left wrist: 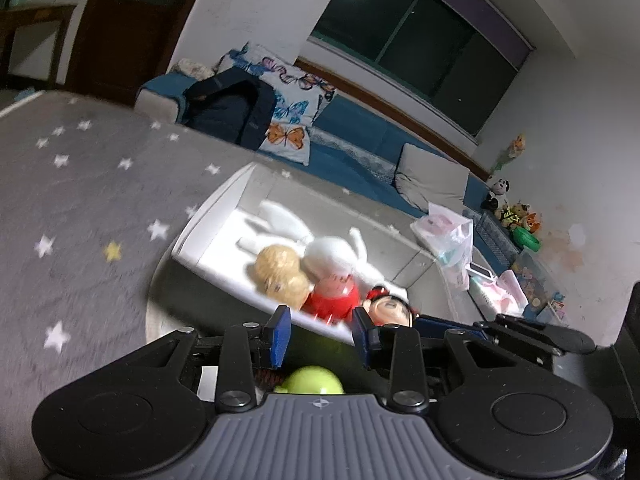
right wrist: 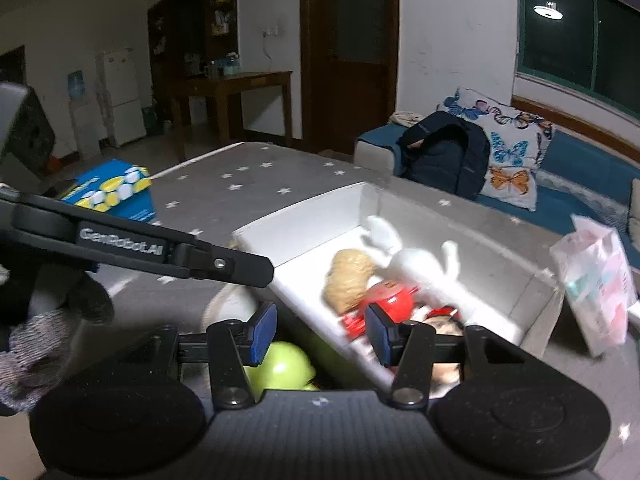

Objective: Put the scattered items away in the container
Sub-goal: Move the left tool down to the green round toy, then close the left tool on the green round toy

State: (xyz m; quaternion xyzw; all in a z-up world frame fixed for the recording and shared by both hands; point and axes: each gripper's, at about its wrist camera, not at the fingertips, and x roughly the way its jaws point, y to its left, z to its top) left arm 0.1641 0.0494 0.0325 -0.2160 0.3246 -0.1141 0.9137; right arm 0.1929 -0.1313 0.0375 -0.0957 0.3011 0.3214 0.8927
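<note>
Fingers on your right gripper (right wrist: 320, 330) are standing part-open, blue pads apart with nothing pressed between them; your left gripper (left wrist: 322, 334) is looking the same, jaws apart and empty. You're holding both over the near edge of the white container (right wrist: 304, 216), which is sitting on the grey star-patterned mat (left wrist: 80, 184).

Inside the container a white plush rabbit (right wrist: 416, 264), a tan plush (right wrist: 352, 276), a red toy (right wrist: 390, 300) and a dark-haired doll head (left wrist: 390, 306) are already lying, bunched toward the near end.

The thing still out is the green round toy (right wrist: 280, 364). It's lying below and behind the fingertips of both grippers, close under the gripper bodies, just outside the container's near wall, and partly hidden. In the right wrist view it's sitting toward the left finger; in the left wrist view it's nearly centred between the jaws. It's looking rounded, so no clear long axis to line up with.

My read: both grippers are pointing past it. You'd need to pull back and tilt down before closing. The left looks better lined up, though the two are side by side, so it's close. Blur is making exact gaps hard to call.
</note>
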